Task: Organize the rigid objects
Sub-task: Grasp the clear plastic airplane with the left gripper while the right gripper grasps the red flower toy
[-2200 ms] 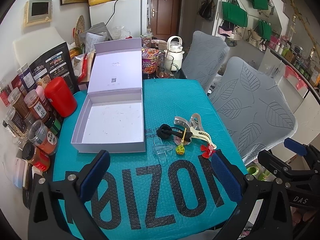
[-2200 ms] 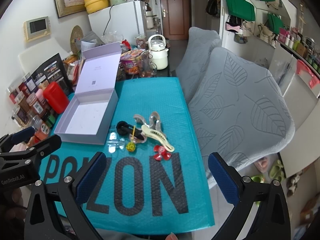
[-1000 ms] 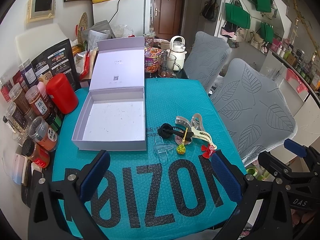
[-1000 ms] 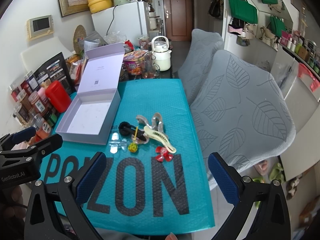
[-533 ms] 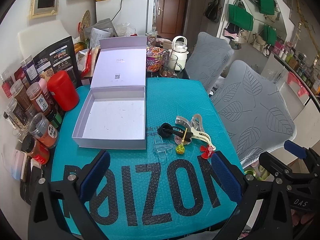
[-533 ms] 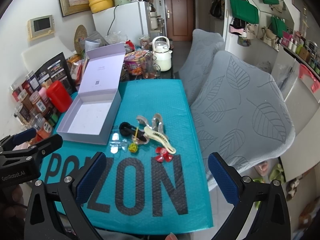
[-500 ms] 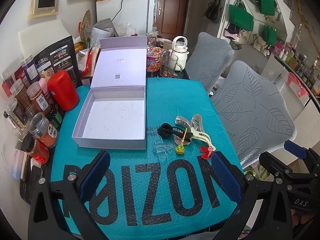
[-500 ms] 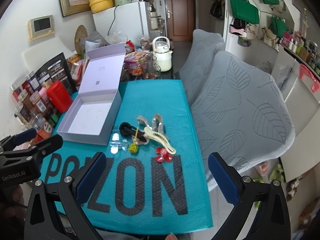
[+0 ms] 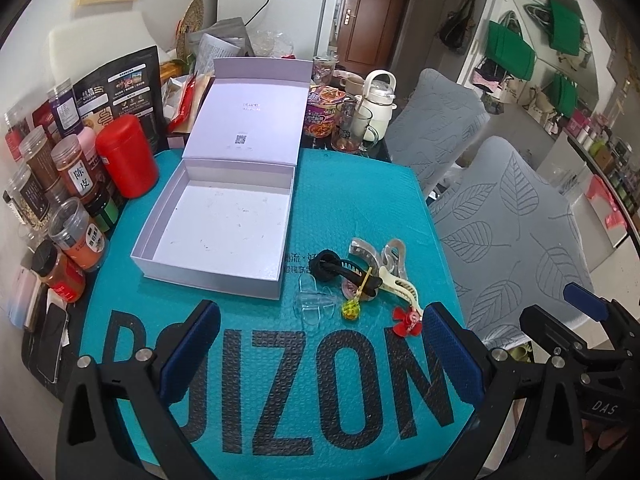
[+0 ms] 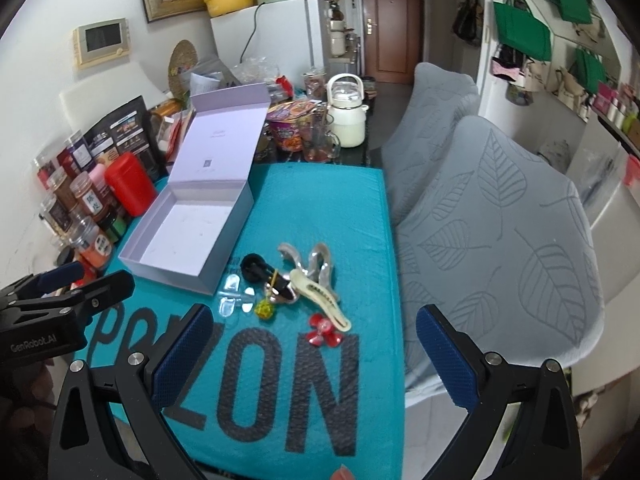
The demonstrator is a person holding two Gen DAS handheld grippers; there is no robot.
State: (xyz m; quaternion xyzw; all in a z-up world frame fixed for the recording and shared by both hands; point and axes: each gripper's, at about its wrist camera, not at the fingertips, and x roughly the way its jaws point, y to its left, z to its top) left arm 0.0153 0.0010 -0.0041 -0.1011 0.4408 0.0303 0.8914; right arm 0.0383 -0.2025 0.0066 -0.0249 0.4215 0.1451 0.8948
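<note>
Left gripper: jaws apart, nothing between, over bare teal mat.
Right gripper: jaws apart, empty, near the bench's right edge.
Hair clips: clustered just beyond both jaws; red flower clip nearest, clear clip leftmost.
Open lilac box: beyond, left of the clips, empty, lid upright.
Spice jars: crowd the left edge.
Chairs: right of the bench.

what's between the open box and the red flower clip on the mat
In the left wrist view, the clear clip and yellow-green pompom lie between the box and the red flower clip, on the teal mat.
</note>
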